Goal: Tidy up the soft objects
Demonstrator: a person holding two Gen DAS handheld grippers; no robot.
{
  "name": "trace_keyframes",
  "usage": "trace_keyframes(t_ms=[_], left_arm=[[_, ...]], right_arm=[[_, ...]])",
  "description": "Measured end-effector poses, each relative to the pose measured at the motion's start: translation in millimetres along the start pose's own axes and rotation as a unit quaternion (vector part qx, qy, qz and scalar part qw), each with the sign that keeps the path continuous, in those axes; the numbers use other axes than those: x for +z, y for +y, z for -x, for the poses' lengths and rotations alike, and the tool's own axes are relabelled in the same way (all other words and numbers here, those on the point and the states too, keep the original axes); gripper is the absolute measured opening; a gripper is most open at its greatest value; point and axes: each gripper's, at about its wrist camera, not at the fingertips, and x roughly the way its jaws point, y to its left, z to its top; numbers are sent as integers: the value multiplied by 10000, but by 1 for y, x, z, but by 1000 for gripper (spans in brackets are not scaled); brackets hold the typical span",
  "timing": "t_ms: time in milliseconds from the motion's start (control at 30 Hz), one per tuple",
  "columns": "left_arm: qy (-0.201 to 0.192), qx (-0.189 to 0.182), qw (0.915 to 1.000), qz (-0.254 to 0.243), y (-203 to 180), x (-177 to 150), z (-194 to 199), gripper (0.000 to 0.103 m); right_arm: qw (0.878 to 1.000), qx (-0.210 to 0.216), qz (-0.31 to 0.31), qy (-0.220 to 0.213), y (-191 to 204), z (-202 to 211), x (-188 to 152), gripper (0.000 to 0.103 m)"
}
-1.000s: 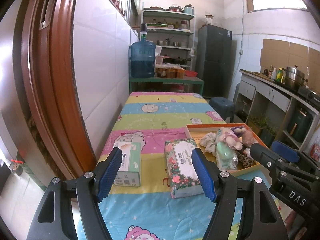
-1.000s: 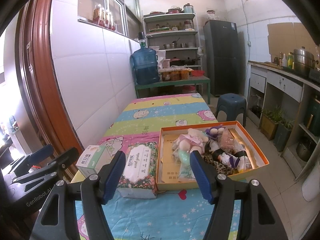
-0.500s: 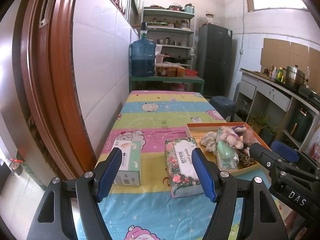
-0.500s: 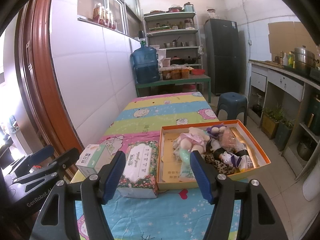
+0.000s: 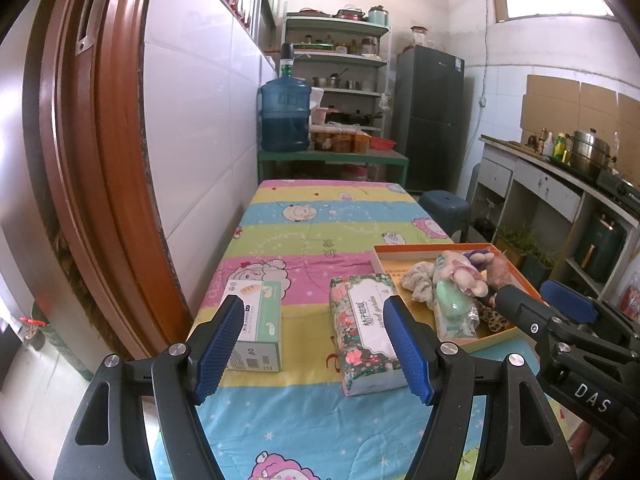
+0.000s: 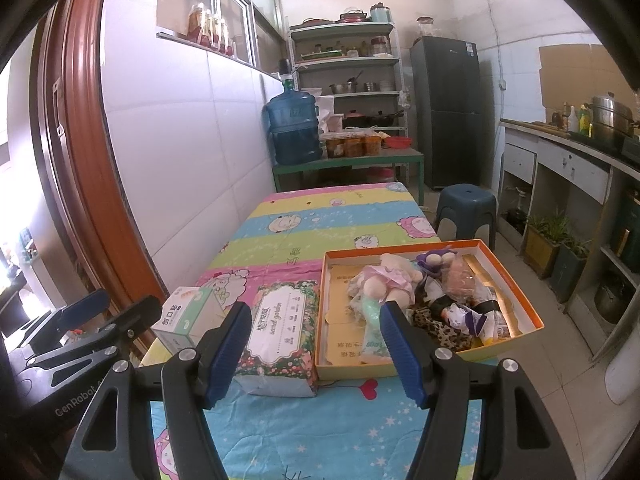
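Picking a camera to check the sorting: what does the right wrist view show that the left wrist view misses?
Only the right wrist view looks down into the orange tray, showing its cardboard floor and the leopard-print cloth. Only the left wrist view shows the small green box nearly whole, long side up. Both show the floral tissue pack between box and tray, and open, empty grippers.

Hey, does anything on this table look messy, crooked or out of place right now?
Mostly the orange tray: its soft toys and small packets are heaped in a jumble toward one side. The floral tissue pack and the small green box lie outside it on the striped cloth. Nothing looks spilled or damaged.
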Motion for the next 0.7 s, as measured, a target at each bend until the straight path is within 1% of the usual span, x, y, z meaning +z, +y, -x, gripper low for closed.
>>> trace_keyframes(t_ms=[700], left_arm=[[47, -3, 10000, -10, 0, -7, -7, 74]], right_arm=[[10000, 24, -24, 58, 2, -10, -5, 66]])
